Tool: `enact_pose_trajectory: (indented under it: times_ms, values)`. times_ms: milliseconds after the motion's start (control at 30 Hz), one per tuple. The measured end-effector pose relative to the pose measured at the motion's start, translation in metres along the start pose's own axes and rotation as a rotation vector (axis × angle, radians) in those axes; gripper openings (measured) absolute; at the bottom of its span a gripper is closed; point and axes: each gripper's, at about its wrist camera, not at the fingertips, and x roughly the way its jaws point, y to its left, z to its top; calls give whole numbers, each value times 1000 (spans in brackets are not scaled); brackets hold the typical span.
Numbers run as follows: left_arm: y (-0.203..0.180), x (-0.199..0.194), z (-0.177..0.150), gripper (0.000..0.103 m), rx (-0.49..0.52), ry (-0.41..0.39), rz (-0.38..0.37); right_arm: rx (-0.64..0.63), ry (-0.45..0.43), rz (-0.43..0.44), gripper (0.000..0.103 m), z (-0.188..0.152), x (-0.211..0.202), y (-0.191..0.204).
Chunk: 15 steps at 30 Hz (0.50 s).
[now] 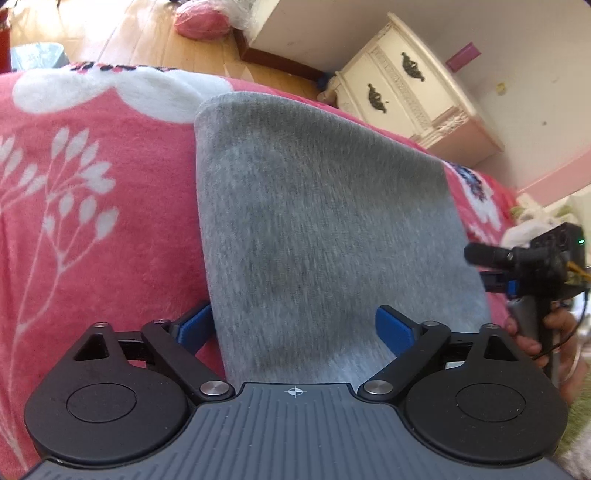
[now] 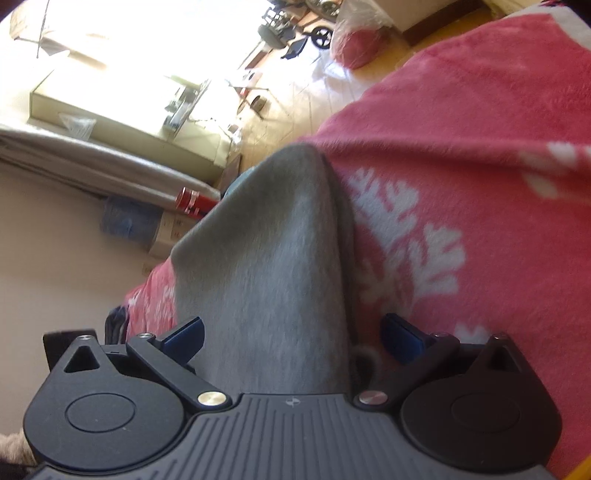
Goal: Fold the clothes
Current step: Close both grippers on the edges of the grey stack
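While both claws gape | grey garment [image 1: 325, 229] flat | pink blanket [image 1: 92, 221] beneath

We see a bed covered by a pink fleece blanket [image 1: 96, 229] with white flower and branch prints. Directly on the blanket lies a grey garment [image 1: 314, 229], folded into a long strip, its edges blurred.

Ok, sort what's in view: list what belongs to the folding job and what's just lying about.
Part of the job:
- grey garment, spread on the bed
- pink floral blanket, the surface under it
- left tongs, open
- right tongs, open

Just lying about:
- cream nightstand
- pink cushion on the floor
- red can
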Motion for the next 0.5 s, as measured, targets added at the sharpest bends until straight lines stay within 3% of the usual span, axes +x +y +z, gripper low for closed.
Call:
enact_pose_trajectory:
  times_ms: [133,233,433,500]
  values:
    - [9,-3,-8,85,-1,-3,-56,-67,32,2,103,-8,0,12]
    - [12,4,3,85,-52,-30,-80,-57,11,40,100,5,5,15]
    - [11,18,21,90,-80,-52,-115,-36,-1,103,98,28,21,12]
    - [14,13,15,88,-84,-69,-145,-48,-2,104,92,20,15,9]
